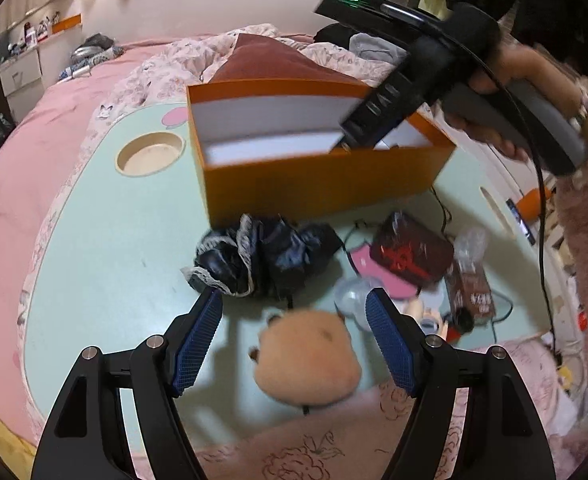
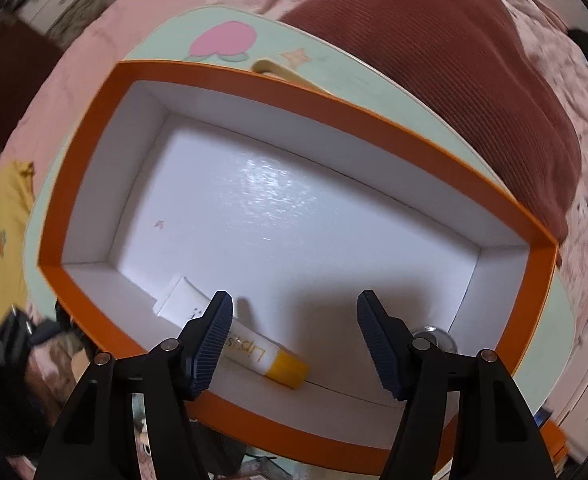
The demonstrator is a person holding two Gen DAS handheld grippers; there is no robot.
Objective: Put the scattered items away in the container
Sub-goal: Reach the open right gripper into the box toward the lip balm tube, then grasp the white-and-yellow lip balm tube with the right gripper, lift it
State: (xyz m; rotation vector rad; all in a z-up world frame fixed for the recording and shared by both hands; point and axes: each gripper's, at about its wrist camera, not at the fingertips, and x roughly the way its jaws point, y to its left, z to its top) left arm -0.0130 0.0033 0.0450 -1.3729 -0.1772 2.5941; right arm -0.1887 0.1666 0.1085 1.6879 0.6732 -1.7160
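Observation:
An orange box (image 1: pixel 317 184) with a white inside stands on the mint green table (image 1: pixel 106 240). My right gripper (image 2: pixel 294 312) is open and empty above the box (image 2: pixel 82 168); a white tube with a yellow cap (image 2: pixel 254 352) lies on the box floor below it. In the left wrist view the right gripper (image 1: pixel 377 120) reaches into the box. My left gripper (image 1: pixel 294 312) is open and empty above a tan plush toy (image 1: pixel 309 360). A black crumpled cloth with lace (image 1: pixel 262 256), a dark red packet (image 1: pixel 409 252) and a clear round item (image 1: pixel 349 296) lie in front of the box.
A brown tissue pack (image 1: pixel 473 288), cables and small items lie at the table's right. A round cup recess (image 1: pixel 150 152) is at the table's left. A rust-red pillow (image 2: pixel 453 64) lies behind the box on the pink bed (image 1: pixel 22 160).

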